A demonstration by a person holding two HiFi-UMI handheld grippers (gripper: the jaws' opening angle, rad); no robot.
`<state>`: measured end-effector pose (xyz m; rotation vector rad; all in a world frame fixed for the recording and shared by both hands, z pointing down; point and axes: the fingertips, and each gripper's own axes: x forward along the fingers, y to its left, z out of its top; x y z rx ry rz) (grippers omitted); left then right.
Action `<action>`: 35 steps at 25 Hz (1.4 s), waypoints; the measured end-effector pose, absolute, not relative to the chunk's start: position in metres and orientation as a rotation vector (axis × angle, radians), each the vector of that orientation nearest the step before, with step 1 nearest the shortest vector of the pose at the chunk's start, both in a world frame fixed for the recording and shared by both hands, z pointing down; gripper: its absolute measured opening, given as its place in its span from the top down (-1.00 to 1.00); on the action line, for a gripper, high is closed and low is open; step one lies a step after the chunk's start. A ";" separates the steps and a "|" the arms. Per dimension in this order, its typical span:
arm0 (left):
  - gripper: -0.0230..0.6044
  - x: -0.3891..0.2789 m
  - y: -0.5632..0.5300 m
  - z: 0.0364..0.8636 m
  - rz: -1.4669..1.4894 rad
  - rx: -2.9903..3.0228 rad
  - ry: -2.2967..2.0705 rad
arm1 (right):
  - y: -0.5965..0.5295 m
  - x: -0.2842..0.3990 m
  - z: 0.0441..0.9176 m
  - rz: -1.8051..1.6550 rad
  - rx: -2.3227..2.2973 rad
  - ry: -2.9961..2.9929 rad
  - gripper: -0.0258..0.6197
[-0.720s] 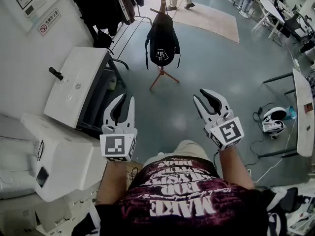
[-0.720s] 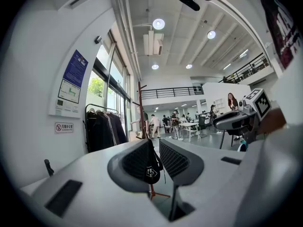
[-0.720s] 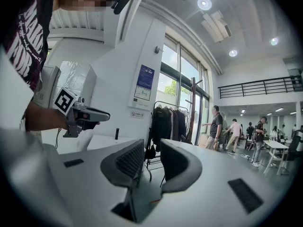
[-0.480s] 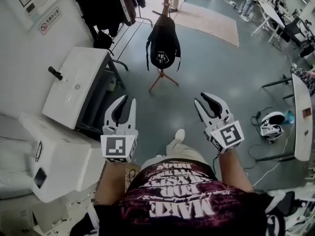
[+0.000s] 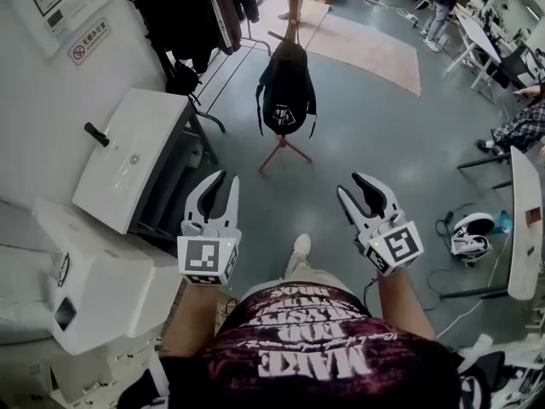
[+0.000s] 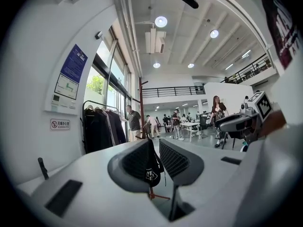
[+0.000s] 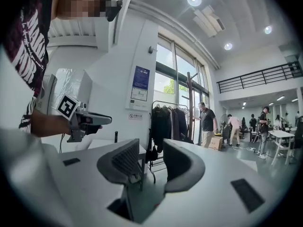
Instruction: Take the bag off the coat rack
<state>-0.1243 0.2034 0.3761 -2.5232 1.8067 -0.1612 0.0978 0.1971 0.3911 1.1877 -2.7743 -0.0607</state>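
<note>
I hold both grippers out level in front of me, side by side and well apart. My left gripper (image 5: 222,182) has its jaws apart with nothing gripped. In the left gripper view the black bag (image 5: 286,89) shows through the gap, but it is far ahead and touches neither jaw. My right gripper (image 5: 352,187) also has its jaws wide apart and empty. Past them, in the right gripper view, I see only a rail of dark coats (image 5: 194,11) and the wall.

The bag hangs on the wooden coat rack (image 5: 292,22), which stands on the grey floor (image 5: 383,135) well ahead of both grippers, a little closer to the left gripper's line than to the right one's. Its straps dangle at both sides and the rack's splayed legs (image 5: 283,149) show beneath it.

Just left of my left gripper stands a white machine (image 5: 128,156). My shoe (image 5: 300,245) shows on the floor between and below the two grippers. Off to the right of my right gripper a white headset (image 5: 471,233) lies on the floor.
</note>
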 end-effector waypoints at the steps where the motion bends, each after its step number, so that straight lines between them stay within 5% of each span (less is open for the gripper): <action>1: 0.70 -0.121 0.196 0.376 -0.165 -2.524 1.802 | 0.190 0.102 0.392 -0.054 1.191 -2.777 0.41; 35: 0.70 -0.064 -0.008 0.397 -0.237 -2.546 1.850 | -0.020 0.151 0.408 0.058 1.124 -2.829 0.38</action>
